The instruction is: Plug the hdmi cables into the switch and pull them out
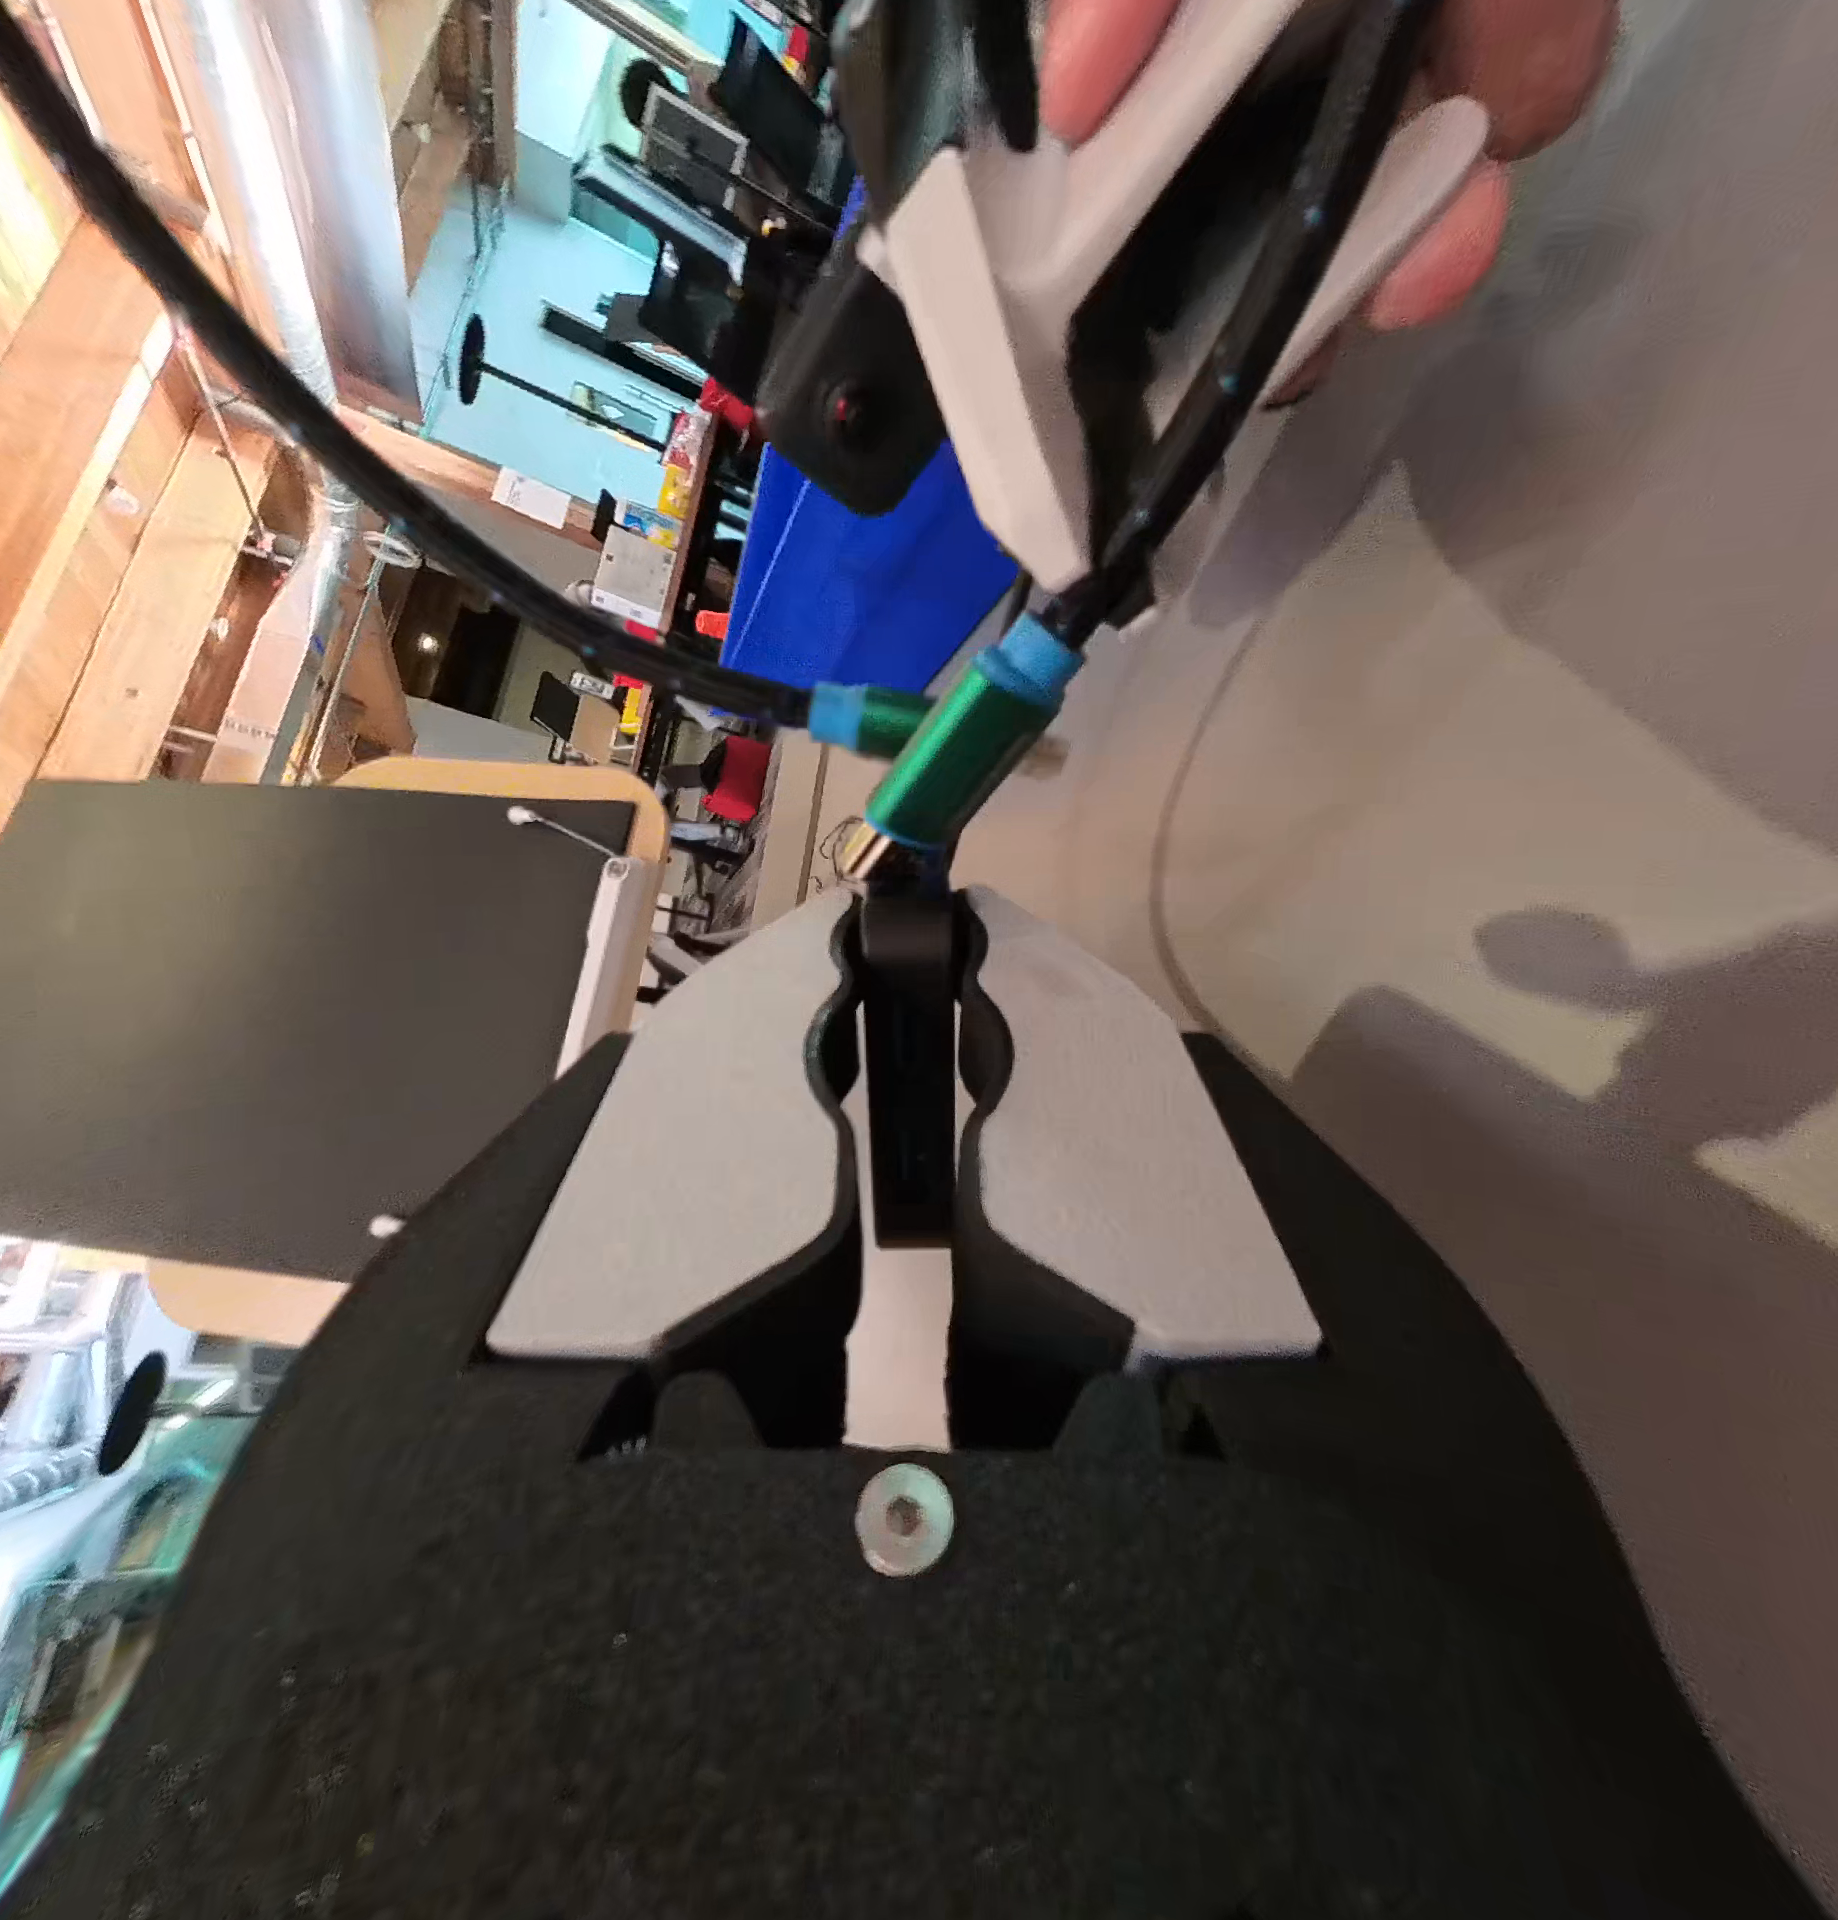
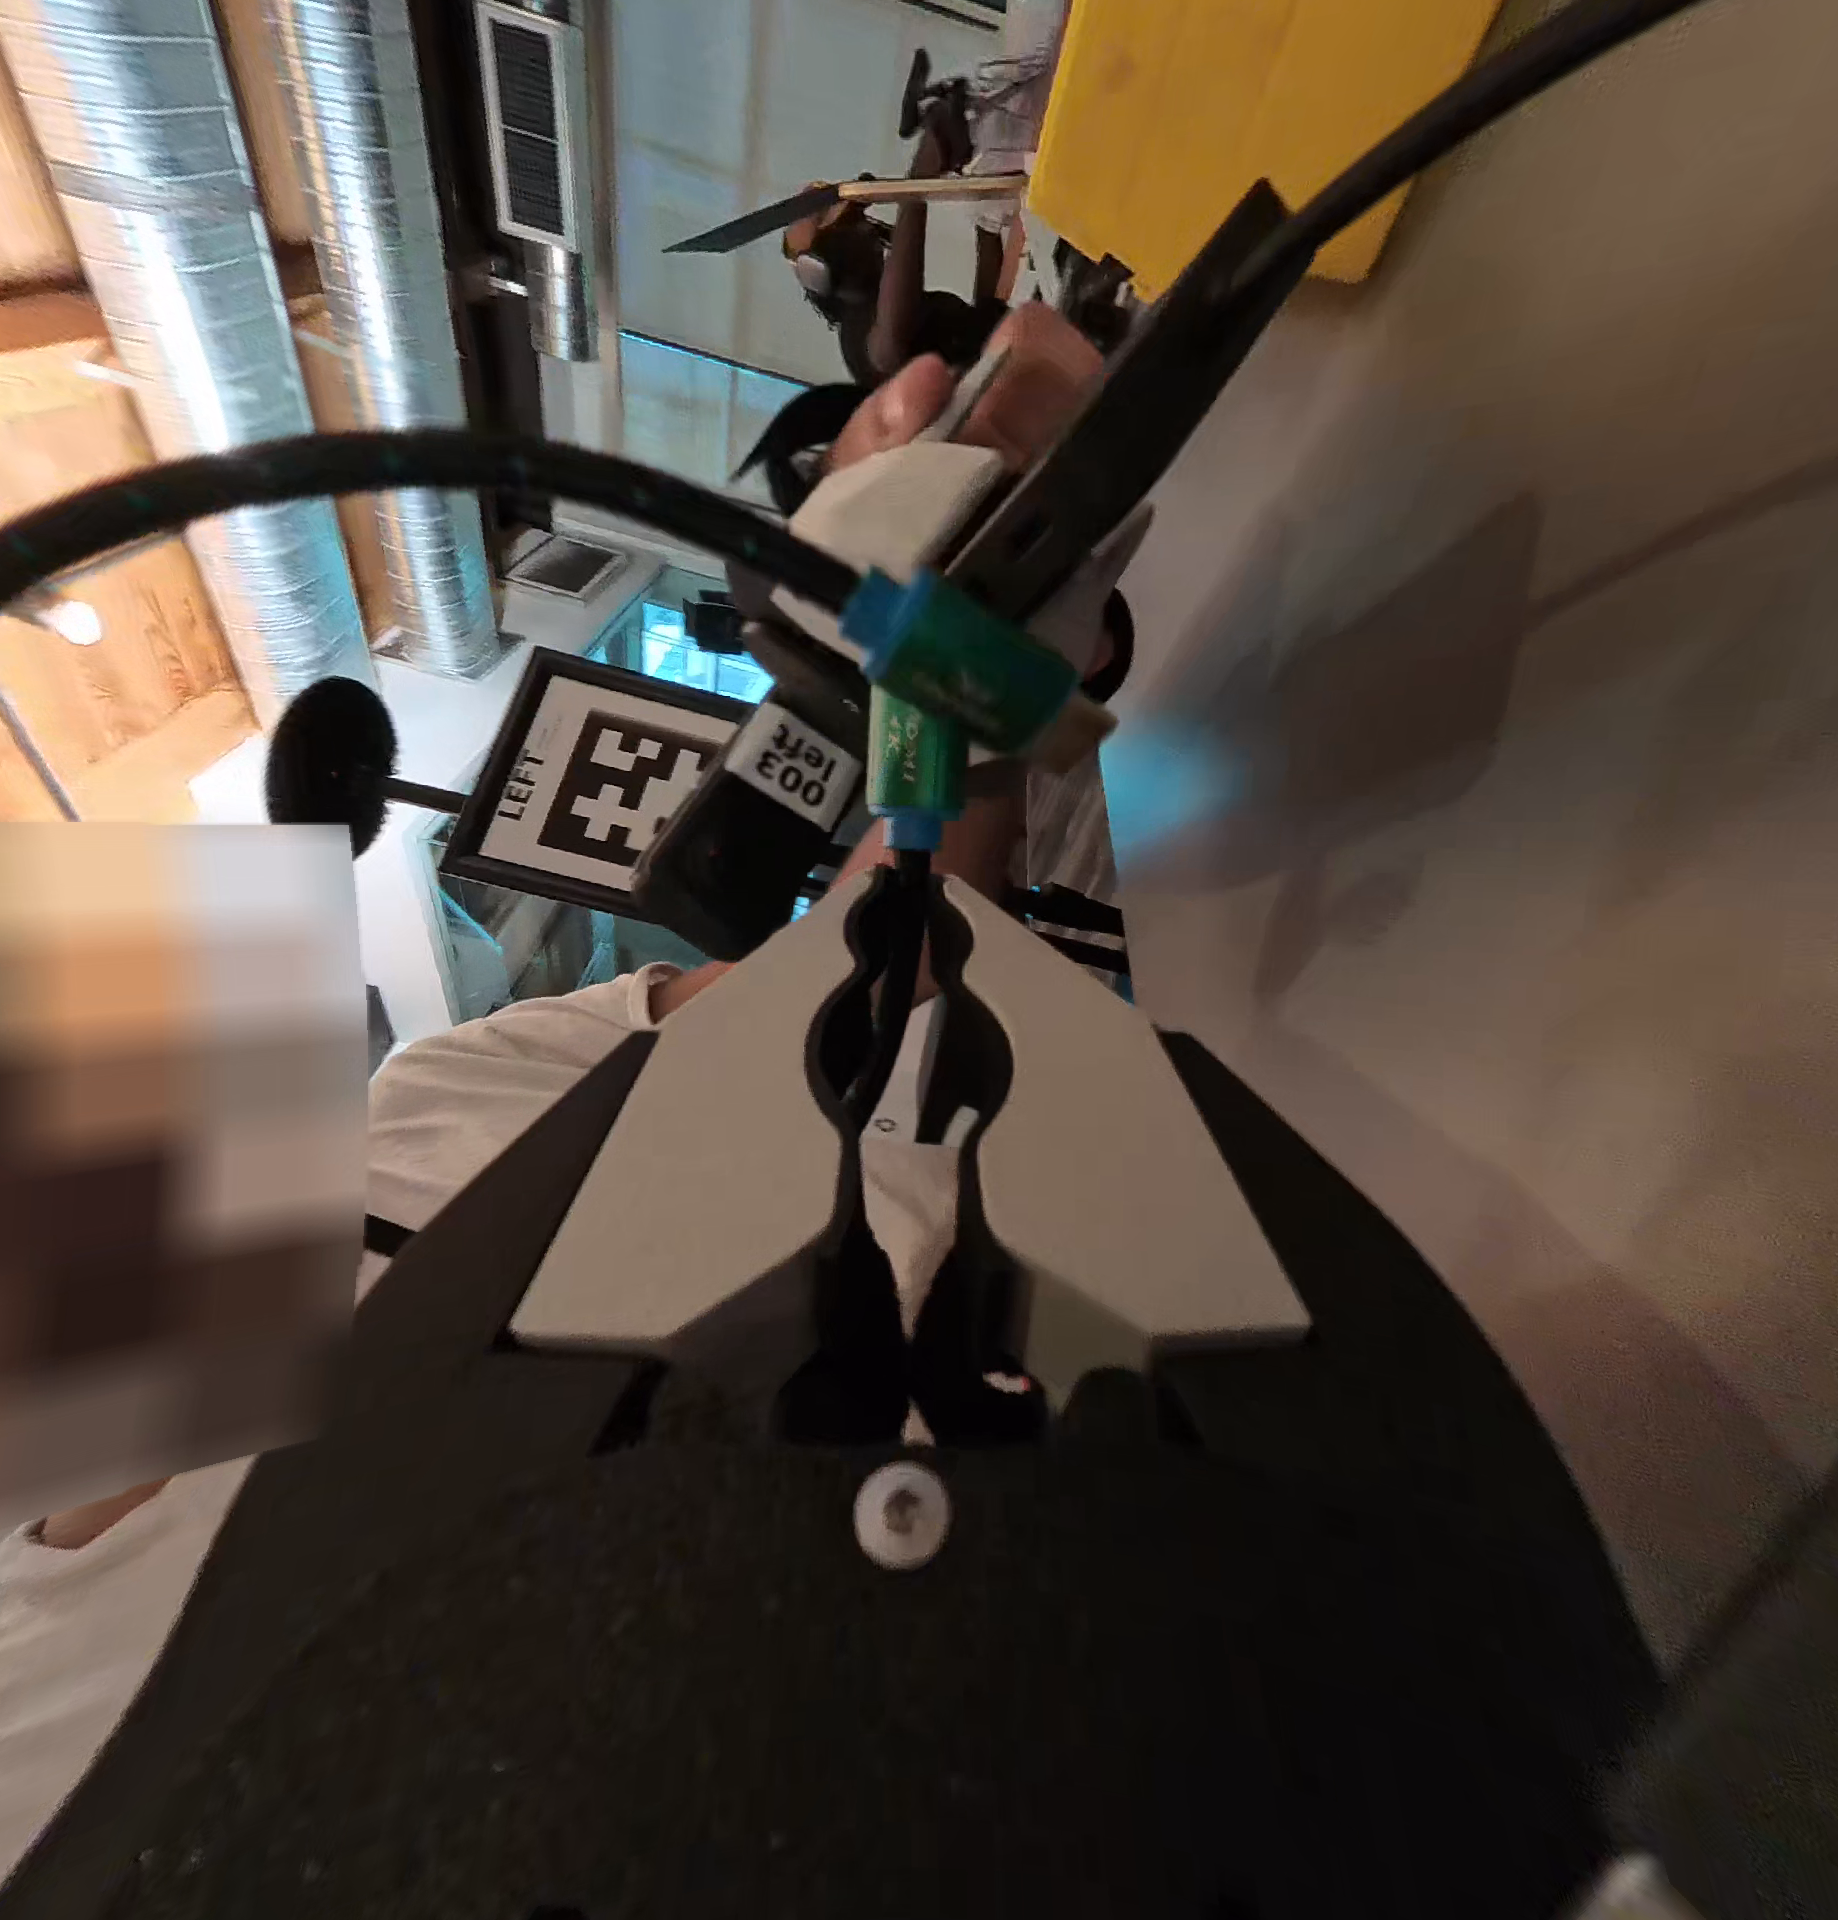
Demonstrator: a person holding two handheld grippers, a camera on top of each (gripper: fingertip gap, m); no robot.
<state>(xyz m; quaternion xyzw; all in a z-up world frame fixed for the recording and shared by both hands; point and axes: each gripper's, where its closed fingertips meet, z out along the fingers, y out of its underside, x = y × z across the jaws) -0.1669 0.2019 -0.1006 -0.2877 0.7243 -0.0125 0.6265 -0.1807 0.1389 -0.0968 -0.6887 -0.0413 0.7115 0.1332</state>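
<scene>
In the left wrist view my left gripper is shut on the thin black HDMI switch, held edge-on between the pads. A green HDMI plug stands tilted at the switch's far end, its metal tip still showing. My right gripper holds that plug's cable just behind its blue collar. A second green plug lies behind, its black cable arching up left. In the right wrist view my right gripper is shut on the black cable behind the green plug. The other plug lies crosswise by the left gripper.
A grey table surface fills the right side of both views. A black panel stands at the left in the left wrist view. A yellow board lies far off in the right wrist view. A person in white is behind. The tips of one gripper are about 6 cm away from the tips of the other.
</scene>
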